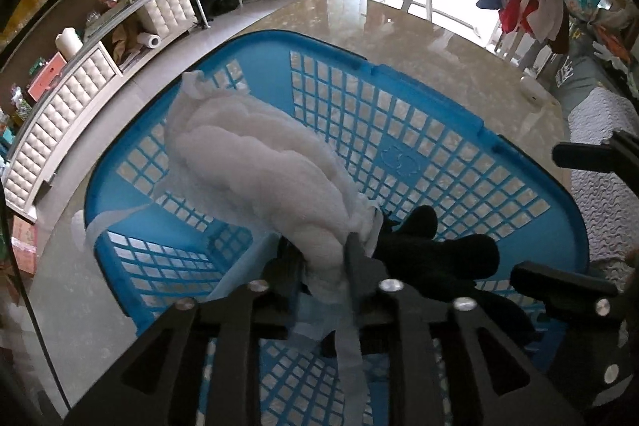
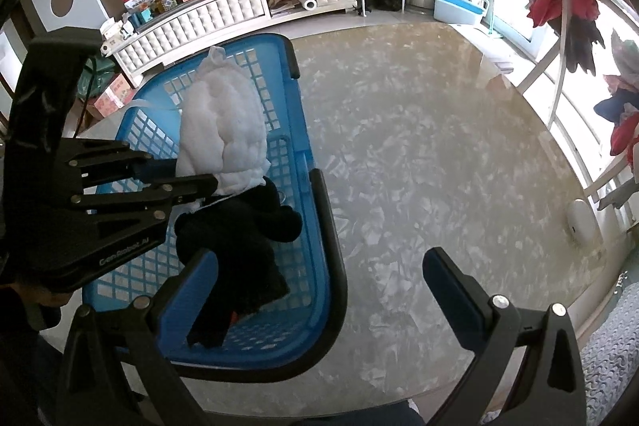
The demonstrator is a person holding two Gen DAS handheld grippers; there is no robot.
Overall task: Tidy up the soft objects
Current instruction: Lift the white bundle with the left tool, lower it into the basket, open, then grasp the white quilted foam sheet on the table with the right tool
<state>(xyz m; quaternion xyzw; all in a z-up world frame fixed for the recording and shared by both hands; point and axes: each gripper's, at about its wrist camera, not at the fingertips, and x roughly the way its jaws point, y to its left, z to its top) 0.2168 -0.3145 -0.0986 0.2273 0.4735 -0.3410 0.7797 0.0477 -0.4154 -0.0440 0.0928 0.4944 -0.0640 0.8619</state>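
Black garment beside white padding

Glossy marbled table open from 12 to 3 o'clock; blue plastic lattice basket blocks 9 to 11.

We see a white quilted cloth, puffy and bunched, hanging lengthwise over the blue lattice basket, its near end pinched; a thin strap trails off one side. A black garment lies crumpled in the basket beside it, perhaps touching it
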